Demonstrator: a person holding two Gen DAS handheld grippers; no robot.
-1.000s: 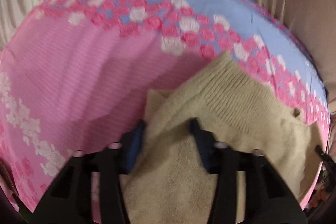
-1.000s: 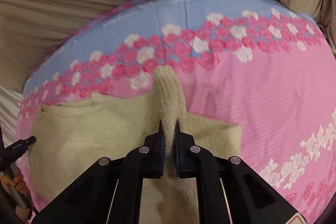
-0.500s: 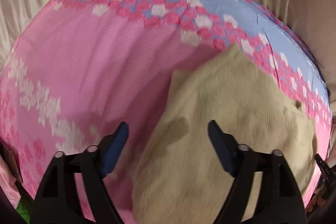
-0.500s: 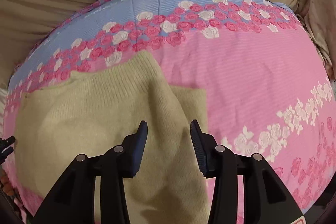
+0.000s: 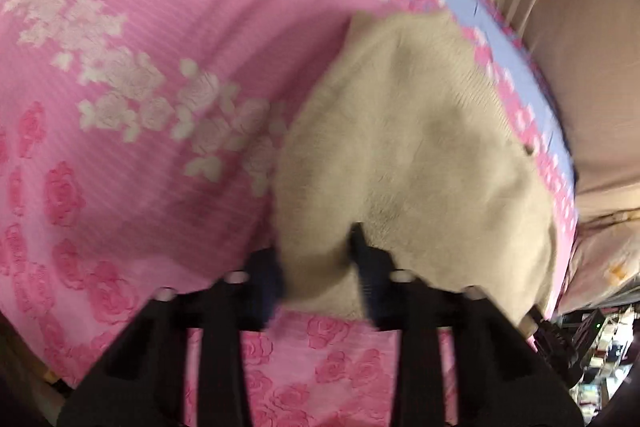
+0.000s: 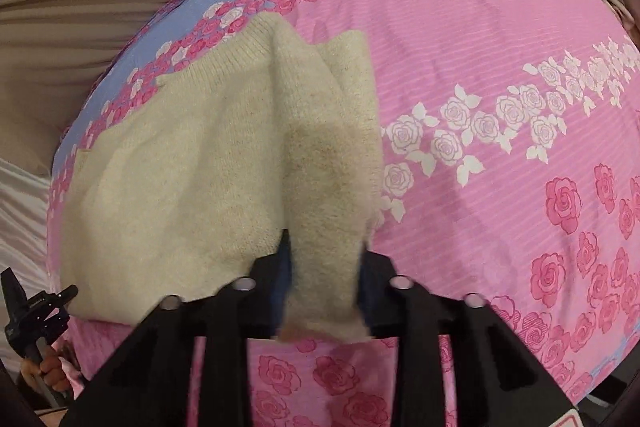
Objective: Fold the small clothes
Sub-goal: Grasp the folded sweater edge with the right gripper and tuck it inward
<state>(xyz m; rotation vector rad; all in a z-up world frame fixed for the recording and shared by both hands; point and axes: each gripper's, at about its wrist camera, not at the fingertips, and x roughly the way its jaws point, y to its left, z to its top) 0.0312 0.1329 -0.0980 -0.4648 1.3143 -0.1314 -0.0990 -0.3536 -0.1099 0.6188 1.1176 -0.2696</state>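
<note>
Cream sweater [image 6: 208, 163] near hem pinched in both just-closed jaws – pink bedspread [image 6: 480, 67] lies bare beside it

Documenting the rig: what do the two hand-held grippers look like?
Both alike: left hand-held gripper and right hand-held gripper have matte black angular linkage arms with silver round pins and dark blue pads on the fingers. No cables or sleeves visible.

The knitted garment [image 6: 208, 163] is plain cream-beige. The bedspread [image 6: 480, 67] under it is pink with fine stripes, white roses in a band beside the garment, deep pink roses nearer, and a pale blue border beyond it.
</note>
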